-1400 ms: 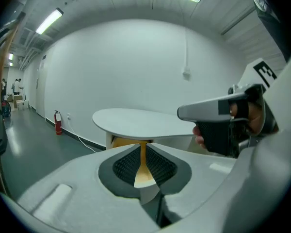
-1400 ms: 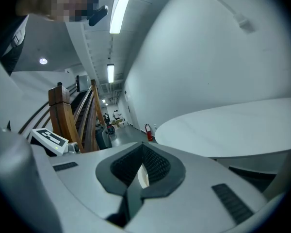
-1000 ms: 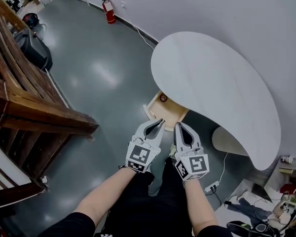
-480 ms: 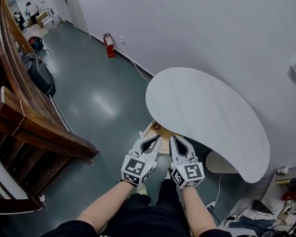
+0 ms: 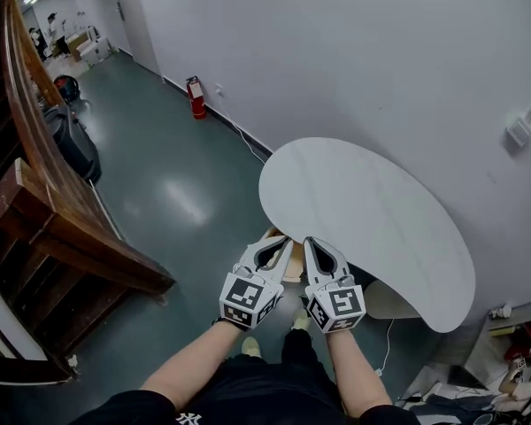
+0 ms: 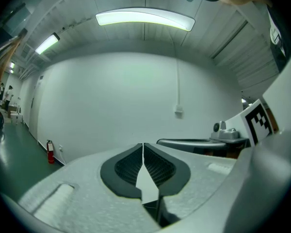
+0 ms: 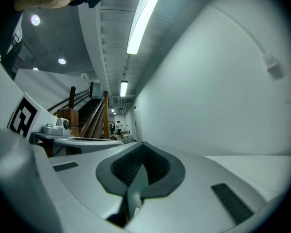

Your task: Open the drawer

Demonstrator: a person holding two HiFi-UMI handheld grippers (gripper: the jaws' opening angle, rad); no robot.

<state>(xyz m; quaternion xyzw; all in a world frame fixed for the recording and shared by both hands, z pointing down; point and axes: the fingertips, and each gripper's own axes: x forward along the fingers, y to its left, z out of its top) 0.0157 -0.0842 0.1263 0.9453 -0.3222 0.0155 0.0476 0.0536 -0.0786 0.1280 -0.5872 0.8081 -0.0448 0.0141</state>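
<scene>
Two forearms reach in from six o'clock of the head view over black clothing, each carrying a claw held level, the pair side by side. The left claw is drawn narrow. In the left gripper view its ribbed pads meet at the tips. It has just been closing, and nothing sits between the pads. The right claw, just beside it at three o'clock, is pinched together too, its dark pads touching at the tips with nothing held. Both point toward twelve o'clock at a plain white wall.

Under the claw tips, showing in the gap between the two claws, is the pale wooden drawer. It sticks out from under the near edge of the white rounded desk, lower than the claws and touched by neither. The desk spreads away toward two o'clock.

The grey-green floor runs off toward eleven o'clock, where a red fire extinguisher stands against the wall. At nine o'clock a dark wooden stair rail slants across, with a bulky black object beyond it on the floor. Farther along the hall are small figures, too small to tell more
</scene>
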